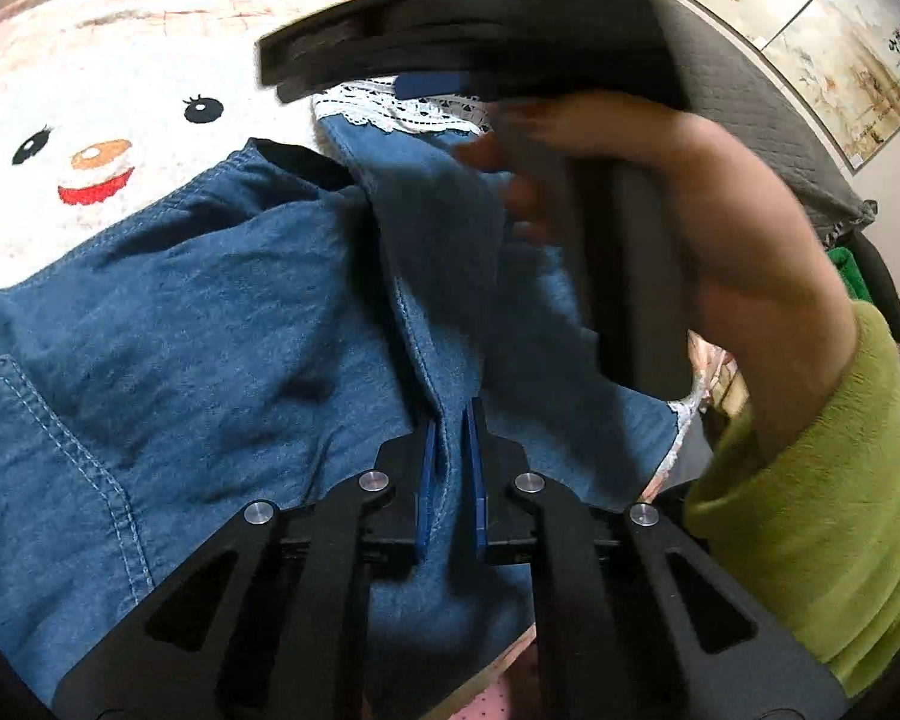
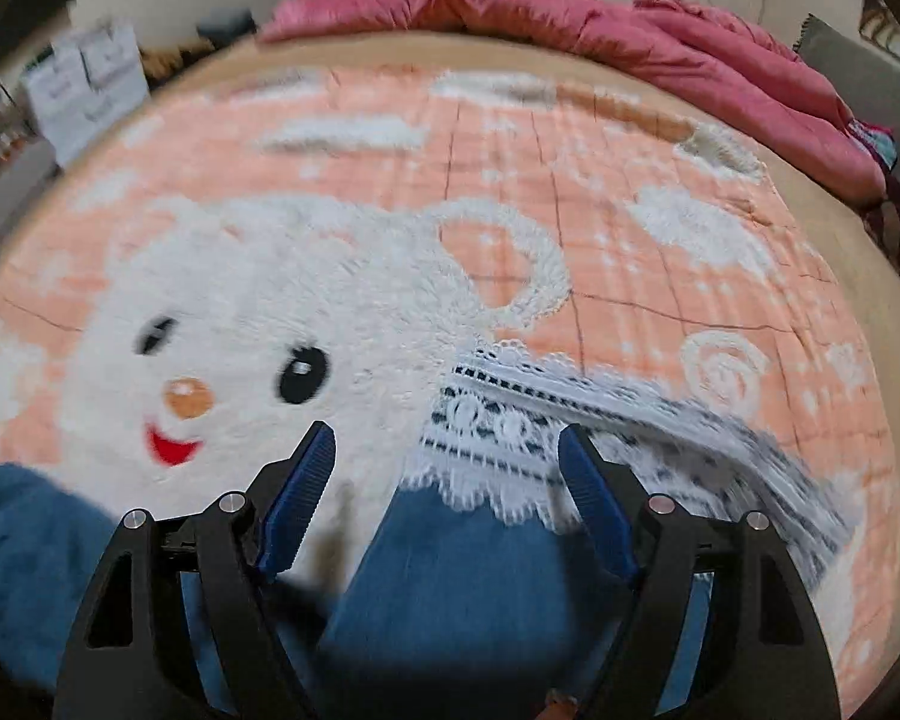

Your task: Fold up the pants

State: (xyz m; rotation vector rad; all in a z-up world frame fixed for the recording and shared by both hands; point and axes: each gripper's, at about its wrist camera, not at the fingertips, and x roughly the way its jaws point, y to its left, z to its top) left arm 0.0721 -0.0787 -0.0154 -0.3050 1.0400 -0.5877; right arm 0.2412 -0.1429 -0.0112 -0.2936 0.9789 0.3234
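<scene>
Blue denim pants (image 1: 198,324) with a white lace hem (image 1: 390,105) lie on a bed blanket. My left gripper (image 1: 450,426) is shut on a raised fold of the denim along a seam. My right gripper (image 2: 447,450) is open and empty, its blue pads (image 2: 303,492) spread to either side of a pant leg (image 2: 450,576) just behind the lace hem (image 2: 510,432). In the left wrist view the right gripper (image 1: 432,78) appears blurred above the hem, held by a hand in a green sleeve.
The pants rest on a peach blanket with a white bear face (image 2: 240,324). A pink quilt (image 2: 570,24) is bunched along the far edge of the bed. White boxes (image 2: 84,84) stand beyond the bed's left edge. A grey cover (image 1: 750,96) lies at right.
</scene>
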